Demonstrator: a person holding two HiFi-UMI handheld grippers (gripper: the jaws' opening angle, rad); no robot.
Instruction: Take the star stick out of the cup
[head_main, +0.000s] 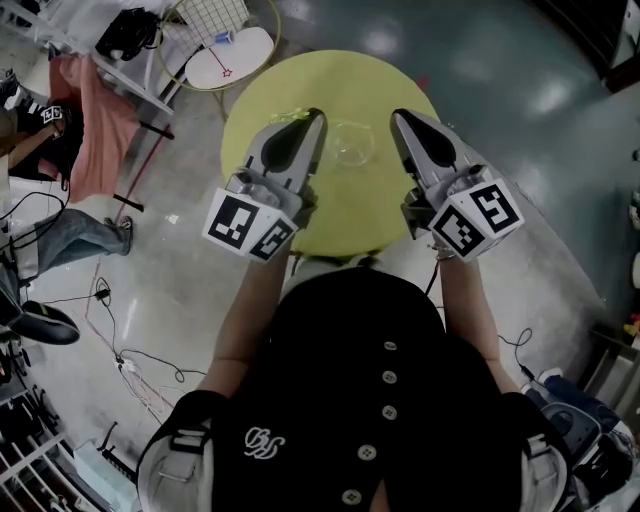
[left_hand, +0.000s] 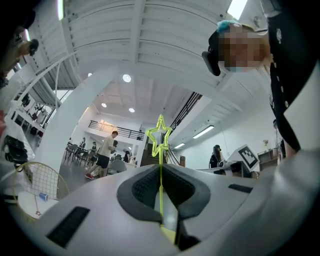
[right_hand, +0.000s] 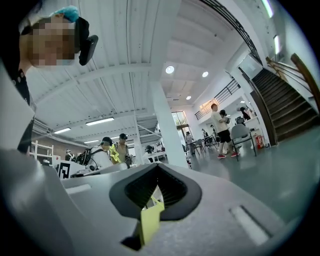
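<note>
Head view: L gripper & R gripper both hang over the round yellow-green worktop. A clear cup stands on it between their tips. The stick is too thin to pick out here.

Left gripper view: fingers are clamped on the star stick. Its thin shaft runs straight out of the pinch along the fingers' line, so the long axis is vertical in frame w/ the star end on top, up in the air against the hall bkgd.

Right gripper view: R fingers are closed at the tips, nothing between them. A sliver of yellow worktop shows thru the gap lower down.
</note>
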